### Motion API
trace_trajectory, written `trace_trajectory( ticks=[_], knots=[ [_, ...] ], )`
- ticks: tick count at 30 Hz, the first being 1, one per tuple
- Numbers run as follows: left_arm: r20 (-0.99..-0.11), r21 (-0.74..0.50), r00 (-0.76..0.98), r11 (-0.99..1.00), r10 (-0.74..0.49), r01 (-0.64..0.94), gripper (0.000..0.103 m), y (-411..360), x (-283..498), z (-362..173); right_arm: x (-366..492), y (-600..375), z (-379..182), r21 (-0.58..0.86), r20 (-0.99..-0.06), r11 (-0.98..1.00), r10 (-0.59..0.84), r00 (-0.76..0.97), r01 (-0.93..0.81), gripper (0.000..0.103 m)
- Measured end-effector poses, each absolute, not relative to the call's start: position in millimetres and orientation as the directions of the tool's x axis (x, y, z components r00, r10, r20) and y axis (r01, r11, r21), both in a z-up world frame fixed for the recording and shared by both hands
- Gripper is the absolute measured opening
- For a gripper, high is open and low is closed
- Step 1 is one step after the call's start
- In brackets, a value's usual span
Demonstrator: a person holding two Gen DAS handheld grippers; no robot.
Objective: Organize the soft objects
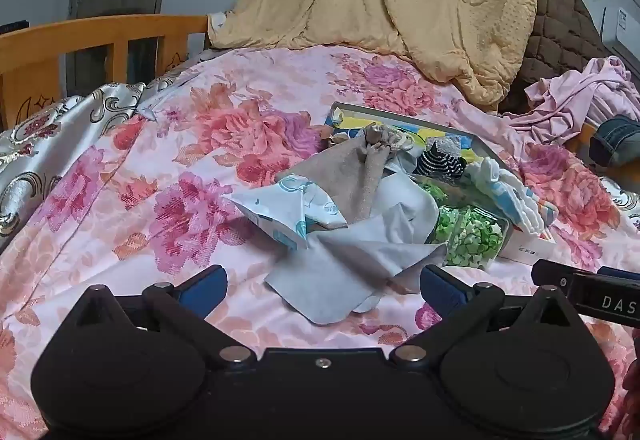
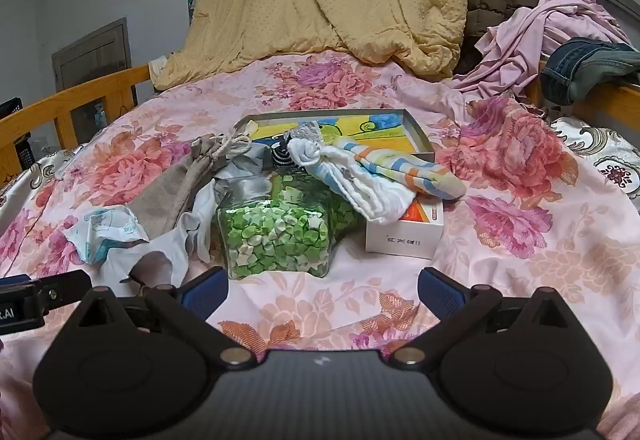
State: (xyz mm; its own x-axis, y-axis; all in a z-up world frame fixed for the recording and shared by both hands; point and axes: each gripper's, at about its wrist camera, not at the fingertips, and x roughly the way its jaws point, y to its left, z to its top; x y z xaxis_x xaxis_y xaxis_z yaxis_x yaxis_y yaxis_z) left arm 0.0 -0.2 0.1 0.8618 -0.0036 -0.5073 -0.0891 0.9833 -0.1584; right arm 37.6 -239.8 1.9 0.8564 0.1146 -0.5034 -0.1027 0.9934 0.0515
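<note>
The left hand-held gripper [image 1: 322, 286] stands with its jaws spread wide and nothing between the blue pads, tipped somewhat downward toward the bed [image 1: 120, 199]. Directly ahead of it, nearly between the fingertips, lies the near corner of a pale grey cloth [image 1: 344, 264], flat on the floral bedspread, its long axis running away from the gripper toward the pile. So the left hand looks the nearer one for that cloth; a short push forward and down would likely bring the corner into the jaws. Beyond the cloth sit a tan drawstring pouch [image 1: 360, 175] and a crumpled blue-printed wrapper [image 1: 288, 213]. The right hand-held gripper [image 2: 323, 288] is equally wide and empty, pitched down likewise, facing a clear jar of green paper stars [image 2: 276, 232], which stands just ahead. Striped socks [image 2: 384, 175] drape over a white box [image 2: 404, 236] to the jar's right, in front of an open tray [image 2: 416, 127].
</note>
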Motion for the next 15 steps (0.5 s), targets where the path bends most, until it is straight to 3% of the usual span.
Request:
trace_trajectory(
  ticks=[15],
  knots=[
    [-0.505, -0.208, 0.862, 0.976, -0.048, -0.067, 0.102, -0.6, 0.0, -0.6, 38.4, -239.2, 1.5, 0.053, -0.504, 0.993, 0.116, 0.856, -0.103, 0.103]
  ],
)
